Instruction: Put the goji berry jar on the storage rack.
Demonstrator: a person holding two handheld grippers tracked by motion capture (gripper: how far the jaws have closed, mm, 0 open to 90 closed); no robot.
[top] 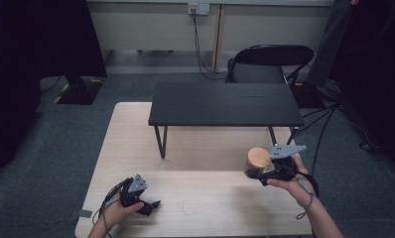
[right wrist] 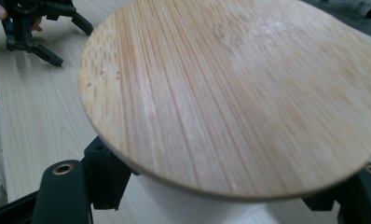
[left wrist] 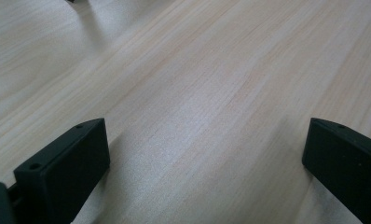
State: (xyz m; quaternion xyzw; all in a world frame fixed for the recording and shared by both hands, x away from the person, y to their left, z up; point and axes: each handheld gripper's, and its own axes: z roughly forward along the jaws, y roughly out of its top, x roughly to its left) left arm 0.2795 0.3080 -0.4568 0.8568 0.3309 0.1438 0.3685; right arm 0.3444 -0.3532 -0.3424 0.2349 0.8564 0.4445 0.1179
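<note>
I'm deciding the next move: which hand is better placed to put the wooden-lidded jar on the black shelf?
Right. The right gripper already grips the jar just in front of the black shelf; the left gripper sits open and empty at the table's near edge.

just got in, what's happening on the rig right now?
A person at a light wooden table holds a claw in each hand. The right claw is shut on a white jar with a round bamboo lid, near the table's right side, in front of a small black shelf. The left claw is open, holding nothing, low over bare tabletop.
</note>
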